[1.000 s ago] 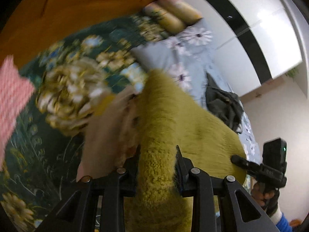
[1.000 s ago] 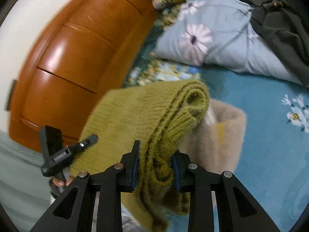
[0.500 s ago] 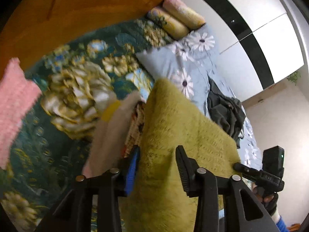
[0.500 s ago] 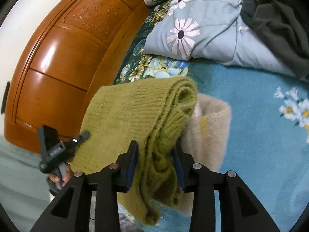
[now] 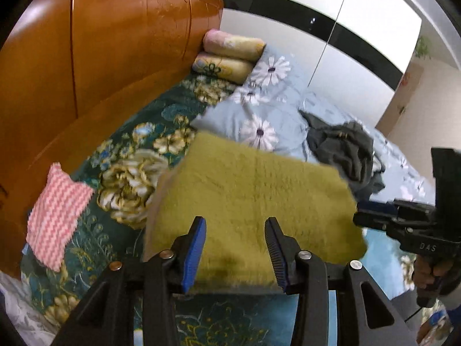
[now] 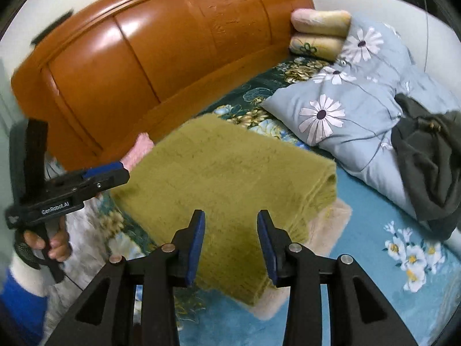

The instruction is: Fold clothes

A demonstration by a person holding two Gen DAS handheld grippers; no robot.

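Both tools, left tool (image 5: 235, 252) and right tool (image 6: 231, 245), spread apart, empty, over folded green sweater (image 6: 227, 178).

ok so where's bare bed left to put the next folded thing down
Free: blue floral sheet between the folded olive fuzzy sweater and dark grey crumpled garment. Crowded: headboard side, where the pink zigzag knit lies by the sweater.

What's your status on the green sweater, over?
Both tongs open, left, right. Green sweater folded, lying on beige garment. Nothing in the way.
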